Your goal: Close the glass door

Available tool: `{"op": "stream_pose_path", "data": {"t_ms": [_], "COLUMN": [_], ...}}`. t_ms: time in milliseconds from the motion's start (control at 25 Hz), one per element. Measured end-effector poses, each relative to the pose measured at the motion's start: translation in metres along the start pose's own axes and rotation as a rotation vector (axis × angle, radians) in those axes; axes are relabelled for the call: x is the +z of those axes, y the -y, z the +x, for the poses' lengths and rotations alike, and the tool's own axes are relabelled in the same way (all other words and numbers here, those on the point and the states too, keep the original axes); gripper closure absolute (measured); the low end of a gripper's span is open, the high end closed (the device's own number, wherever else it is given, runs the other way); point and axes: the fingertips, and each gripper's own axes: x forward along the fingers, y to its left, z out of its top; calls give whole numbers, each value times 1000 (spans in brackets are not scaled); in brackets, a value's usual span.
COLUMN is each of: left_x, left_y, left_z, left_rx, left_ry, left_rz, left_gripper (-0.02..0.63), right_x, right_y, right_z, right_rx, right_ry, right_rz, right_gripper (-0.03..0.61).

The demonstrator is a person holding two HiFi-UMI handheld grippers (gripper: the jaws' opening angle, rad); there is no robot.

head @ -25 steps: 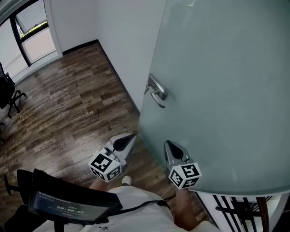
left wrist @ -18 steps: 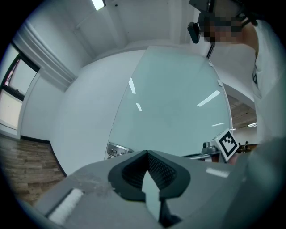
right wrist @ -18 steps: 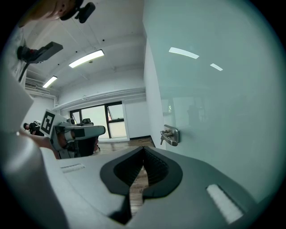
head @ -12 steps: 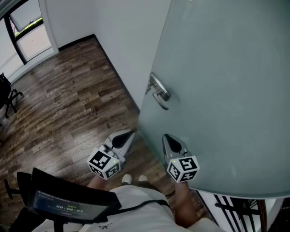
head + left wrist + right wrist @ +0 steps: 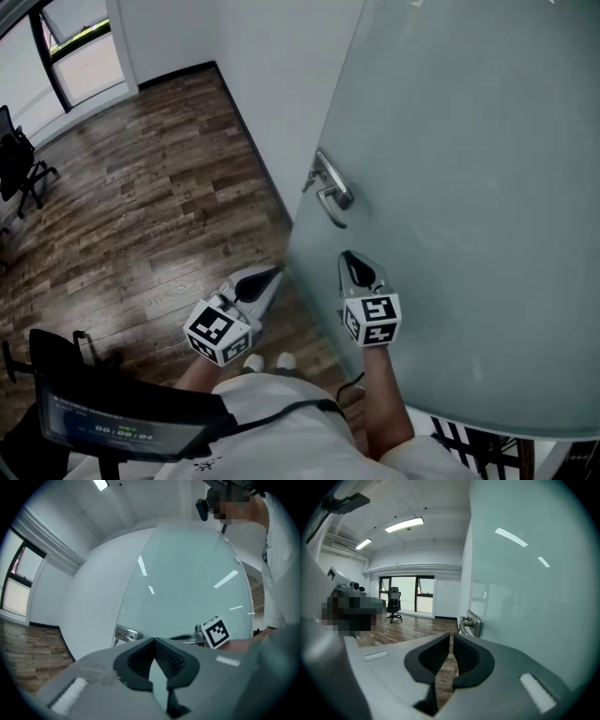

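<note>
Door: tall frosted glass panel, pale blue-green, smooth and faintly glossy with streaks of ceiling light on it. It stands open, its free edge towards the white wall. Handle: brushed metal lever on a plate near that edge, its long axis lying level along the glass. Right gripper: your nearer tool. It sits in front of the glass just below the handle, with the panel on its right side and the lever ahead and slightly right of its nose. Whether it touches the glass cannot be told. Its jaws are all but closed, a hairline slit just beginning to open between the ribbed black pads, and nothing is held. Left gripper: off the door's free edge, over the floor, and clear of the glass. Its jaws are together at the tips and it is empty. Both tools have grey moulded shells, each with a marker cube at the rear. Floor: wood-look planks in mixed brown, meeting a dark skirting at the wall foot. Chair: black office chair, well away by the window. Judgement: the move likely turns on the broad glass face beside your right gripper. A flat push there, or a hook on the lever, looks the shorter reach, and the slick glass offers little grip.
</note>
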Motion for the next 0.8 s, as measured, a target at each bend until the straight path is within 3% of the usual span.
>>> {"op": "stream_pose_path", "data": {"t_ms": [280, 560, 800], "left_x": [-13, -16, -19], "left_y": [29, 25, 14], "left_z": [-7, -15, -26], "left_rx": [49, 102, 154], "left_ry": [-1, 6, 7], "left_rz": [-3, -20, -30], "left_gripper": [612, 614, 613], "right_x": [-4, -17, -33], "right_y": [13, 26, 28], "right_z": [12, 56, 84], "right_rx": [30, 13, 1], "right_ry": [-30, -99, -142], "right_rz": [-84, -124, -114], "right_gripper": [457, 337, 334]}}
